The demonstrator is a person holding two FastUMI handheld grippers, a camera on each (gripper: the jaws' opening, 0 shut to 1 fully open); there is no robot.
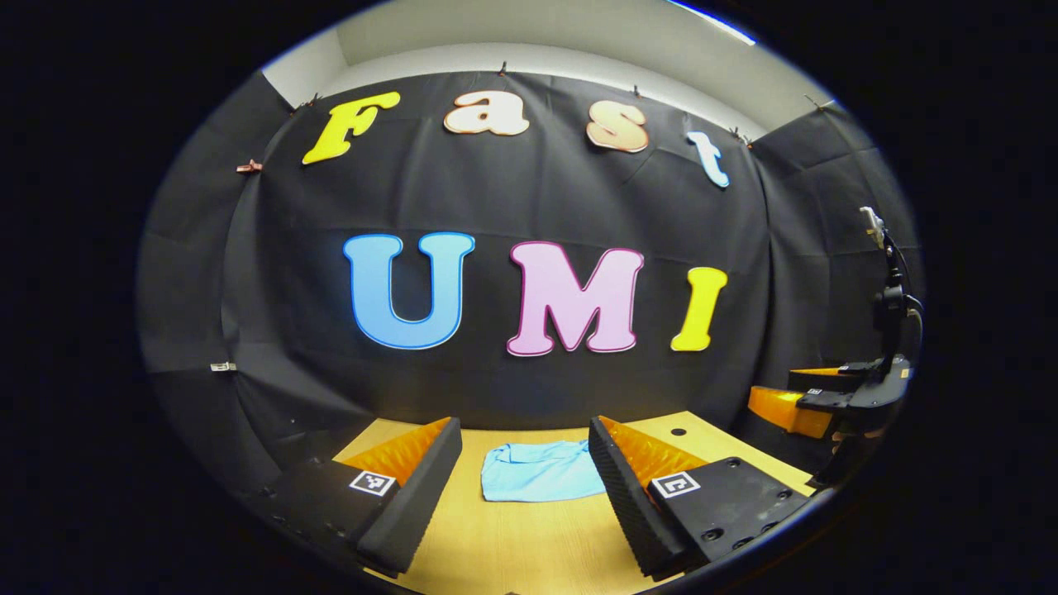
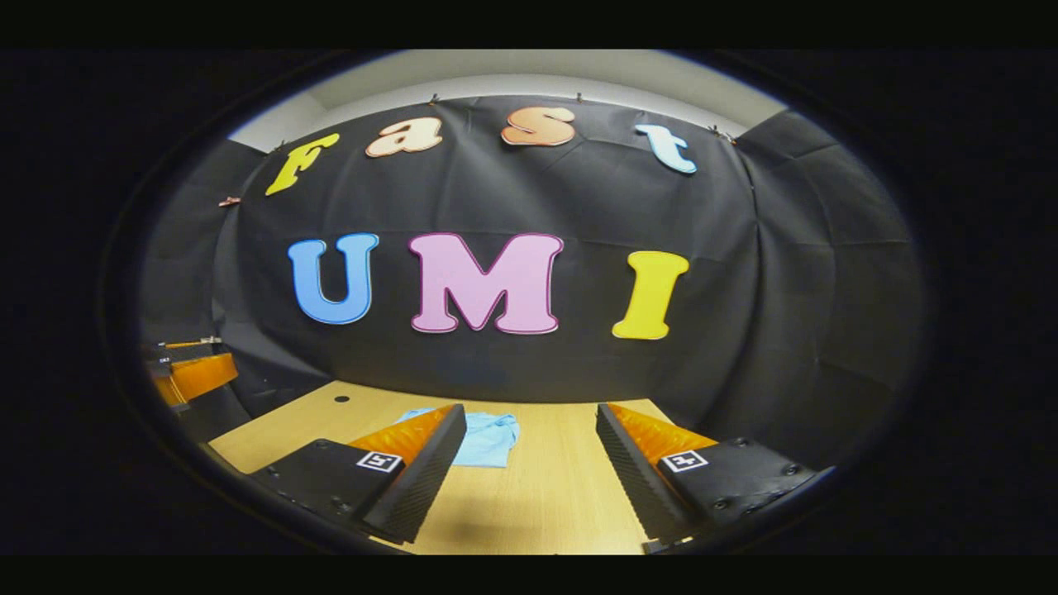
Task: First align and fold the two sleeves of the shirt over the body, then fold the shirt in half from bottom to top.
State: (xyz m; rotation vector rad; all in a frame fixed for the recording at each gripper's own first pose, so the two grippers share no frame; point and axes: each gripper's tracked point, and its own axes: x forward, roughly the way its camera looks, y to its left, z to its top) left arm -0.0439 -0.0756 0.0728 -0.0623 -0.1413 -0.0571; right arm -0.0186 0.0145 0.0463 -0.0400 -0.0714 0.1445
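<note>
Shirt (image 1: 541, 471) first: the light blue shirt lies on the wooden table (image 1: 529, 545), already folded up into a small, flat bundle with a few soft wrinkles on top. In your left gripper view you see it straight ahead, between the two fingers and past their tips, not touching them. Your left gripper (image 1: 525, 438) hangs above the table with its fingers spread wide and nothing between them. Off to the right side of that same view you can spot your right gripper (image 1: 818, 397), up in the air near the table's edge and well apart from the shirt. In your right gripper view the shirt (image 2: 488, 438) sits over to the left, and part of it is hidden behind the left finger. Your right gripper (image 2: 529, 426) is also wide apart and holds nothing; bare table shows between its fingers. At the far left of that view you can see a bit of your left gripper (image 2: 186, 372), close to the table's left corner. The table has a small dark round hole (image 2: 341, 399) near its back edge, close to the black cloth wall (image 2: 785, 289) that stands behind everything. The shirt lies nearer to the back of the table than to you. Both grippers are off the shirt and off the table.
</note>
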